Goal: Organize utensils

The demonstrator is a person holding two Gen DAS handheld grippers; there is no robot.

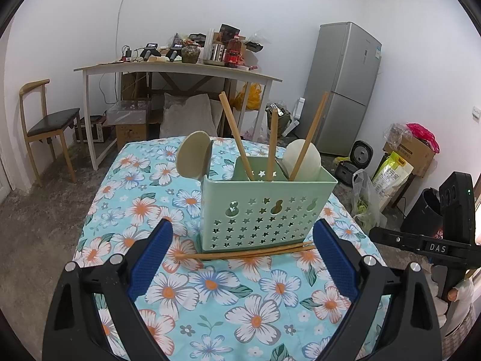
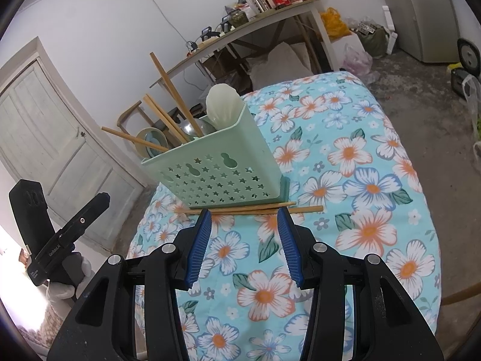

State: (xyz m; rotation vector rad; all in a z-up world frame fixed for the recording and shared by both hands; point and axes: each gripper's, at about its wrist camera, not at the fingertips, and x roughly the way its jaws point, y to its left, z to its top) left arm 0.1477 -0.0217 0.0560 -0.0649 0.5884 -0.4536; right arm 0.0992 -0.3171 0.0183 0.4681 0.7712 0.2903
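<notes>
- A pale green utensil holder (image 1: 264,207) with star-shaped holes stands upright on the tabletop, which is covered by a blue floral cloth (image 1: 210,285).
- Inside the holder, 3 wooden chopsticks (image 1: 272,144) lean at different angles in the left wrist view, beside a white spoon (image 1: 302,158); a beige spoon (image 1: 194,155) rises at its left end.
- 2 loose chopsticks (image 2: 249,209) lie flat on the cloth, just against the holder's front base, side by side and nearly parallel.
- The left hand-held gripper (image 1: 242,240) hovers near the table, its blue pads spread wide, nothing between them.
- The right hand-held gripper (image 2: 243,219) is spread too, its fingertips just at the loose chopsticks; whether they touch the sticks is unclear.
- A cluttered desk (image 1: 180,67) and a grey fridge (image 1: 345,90) stand behind.
</notes>
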